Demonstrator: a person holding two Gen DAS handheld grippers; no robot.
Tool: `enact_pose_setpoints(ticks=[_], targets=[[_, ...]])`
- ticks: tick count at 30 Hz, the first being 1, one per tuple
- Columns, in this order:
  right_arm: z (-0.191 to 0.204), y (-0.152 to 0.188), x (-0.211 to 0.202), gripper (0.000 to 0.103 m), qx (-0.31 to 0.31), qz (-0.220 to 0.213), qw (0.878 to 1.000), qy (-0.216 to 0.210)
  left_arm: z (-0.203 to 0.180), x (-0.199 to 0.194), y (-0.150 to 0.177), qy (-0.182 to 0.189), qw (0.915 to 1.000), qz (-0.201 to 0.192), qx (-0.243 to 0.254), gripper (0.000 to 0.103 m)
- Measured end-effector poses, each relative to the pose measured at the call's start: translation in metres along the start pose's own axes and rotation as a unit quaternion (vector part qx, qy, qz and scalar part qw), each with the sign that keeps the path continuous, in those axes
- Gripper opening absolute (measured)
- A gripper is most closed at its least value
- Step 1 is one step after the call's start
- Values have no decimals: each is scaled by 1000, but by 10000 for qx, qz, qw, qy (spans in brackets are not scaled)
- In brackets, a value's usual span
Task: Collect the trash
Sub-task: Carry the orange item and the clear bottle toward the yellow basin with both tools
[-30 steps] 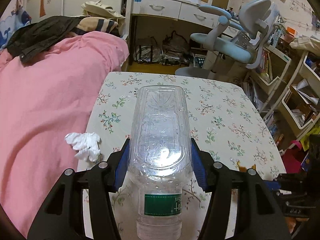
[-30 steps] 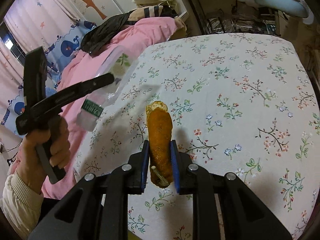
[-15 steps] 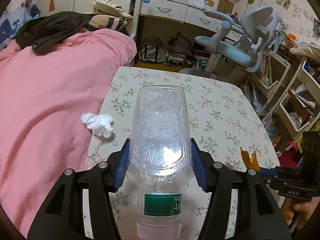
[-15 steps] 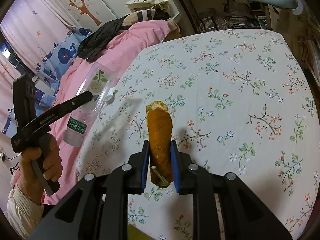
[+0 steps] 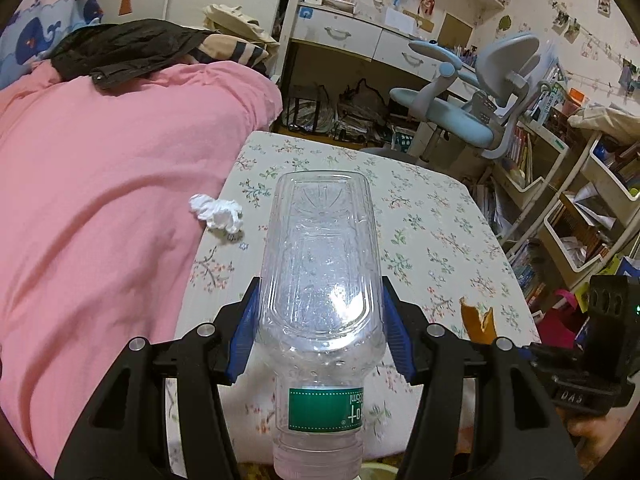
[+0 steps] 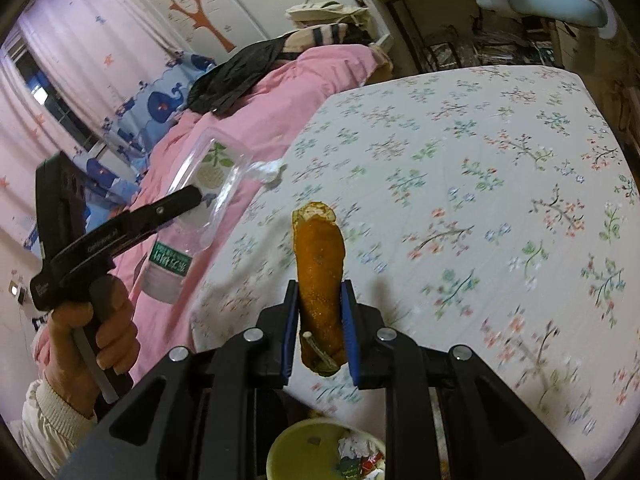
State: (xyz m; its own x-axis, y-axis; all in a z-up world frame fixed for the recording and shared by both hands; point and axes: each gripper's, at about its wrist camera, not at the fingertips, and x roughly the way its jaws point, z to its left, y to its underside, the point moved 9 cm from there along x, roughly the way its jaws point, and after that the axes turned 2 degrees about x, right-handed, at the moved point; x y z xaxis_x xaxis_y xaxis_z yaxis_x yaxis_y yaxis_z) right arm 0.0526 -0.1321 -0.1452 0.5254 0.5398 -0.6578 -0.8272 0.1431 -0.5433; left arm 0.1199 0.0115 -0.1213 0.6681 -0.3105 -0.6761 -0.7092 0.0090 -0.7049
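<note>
Counter [image 6: 500, 184] with floral cloth lay ahead; yellow bin [image 6: 296, 456] sat directly below right gripper [image 6: 319, 320], nearer than left. Left gripper [image 5: 320, 328] clamped clear bottle [image 5: 320, 280], neck toward camera; right clamped orange peel [image 6: 319, 280] lengthwise. Both pitched downward. Tissue wad [image 5: 218, 212] remained at counter edge.

Warm, fairly dim indoor light fills both views, and a white glare spot sits on the clear plastic bottle [image 5: 320, 280] in the left wrist view. In the right wrist view the floral worktop [image 6: 500, 200] smears into motion blur toward the lower right, while the orange peel [image 6: 319, 264] stays sharp and throws a soft shadow on the cloth just right of it. Both fisheye pictures bend straight lines hard at the rim, with black vignetting in the corners, and the curtained window [image 6: 36, 92] glows pale pink.
</note>
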Motion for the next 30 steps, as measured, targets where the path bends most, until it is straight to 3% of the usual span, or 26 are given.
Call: enact_pose_setpoints(ticks=[17,30], targets=[[37,88,-9,21,-205,359,9990,-180,14,-47,48,-142,9995,-37,-296,54],[37,119,-21,21,-69,414,9990,-160,7,-67,70,-118,9996,-76,-249,54]])
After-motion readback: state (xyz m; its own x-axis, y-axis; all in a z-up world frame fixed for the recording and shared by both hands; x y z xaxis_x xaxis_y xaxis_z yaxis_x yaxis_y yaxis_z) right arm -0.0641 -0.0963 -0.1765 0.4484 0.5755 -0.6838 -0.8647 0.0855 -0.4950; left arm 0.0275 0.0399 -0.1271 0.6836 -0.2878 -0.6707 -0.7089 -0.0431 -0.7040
